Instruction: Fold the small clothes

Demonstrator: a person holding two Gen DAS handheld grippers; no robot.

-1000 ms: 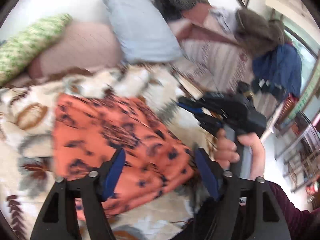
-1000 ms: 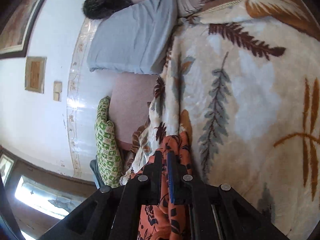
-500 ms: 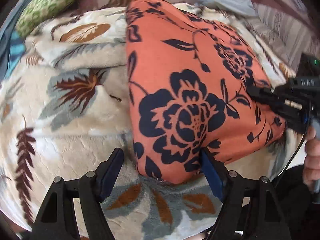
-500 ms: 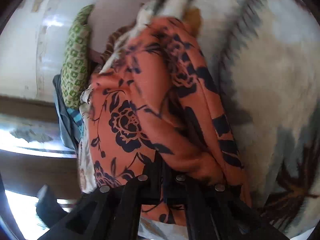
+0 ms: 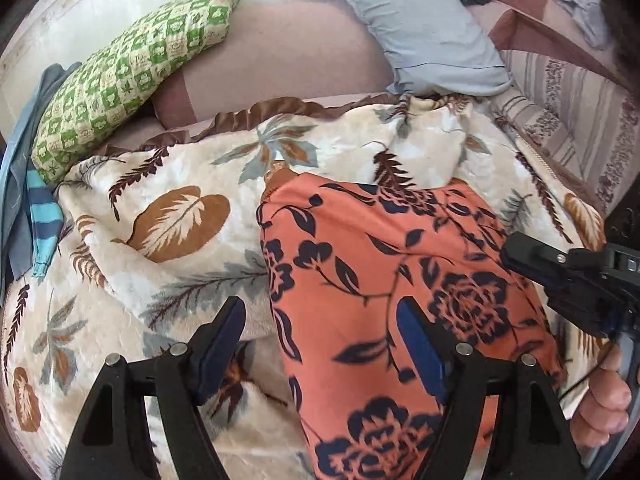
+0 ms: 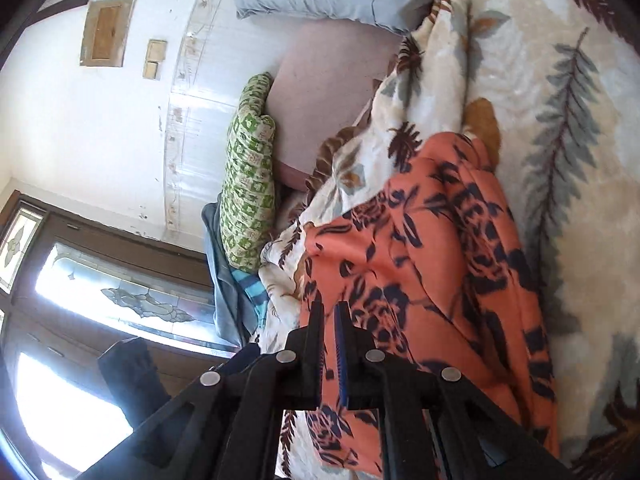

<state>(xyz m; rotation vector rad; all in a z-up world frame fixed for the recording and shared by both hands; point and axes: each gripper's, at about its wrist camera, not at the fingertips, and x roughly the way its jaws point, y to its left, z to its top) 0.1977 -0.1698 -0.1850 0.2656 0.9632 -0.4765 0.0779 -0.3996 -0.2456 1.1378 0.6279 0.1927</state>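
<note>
The left tool (image 5: 320, 332) is hanging over the bed with its fingers spread wide apart, and nothing is pinched between them. The left-hand blue pad is sitting above the leaf-print blanket (image 5: 180, 216), the other one above the orange floral garment (image 5: 360, 264), right around the garment's left edge. Can't tell whether either pad is actually touching the fabric.

The garment is lying spread out on the blanket, in the middle of the bed, running down out of the bottom of the left wrist view, so its near end is getting cut off there.

Over on the right, the right tool (image 6: 329, 314) is sitting with its fingers squeezed nearly together, and there's orange cloth right at them. It looks like it's gripping the garment's edge, but the pinch point itself is hidden behind the black fingers. In the left wrist view that tool is poking in from the right edge, half cropped, with a bit of the person's hand (image 5: 600, 400) below it.

Behind it all a green checked pillow (image 5: 132, 76) and a pale blue pillow (image 5: 420, 28) are lying at the head of the bed.
</note>
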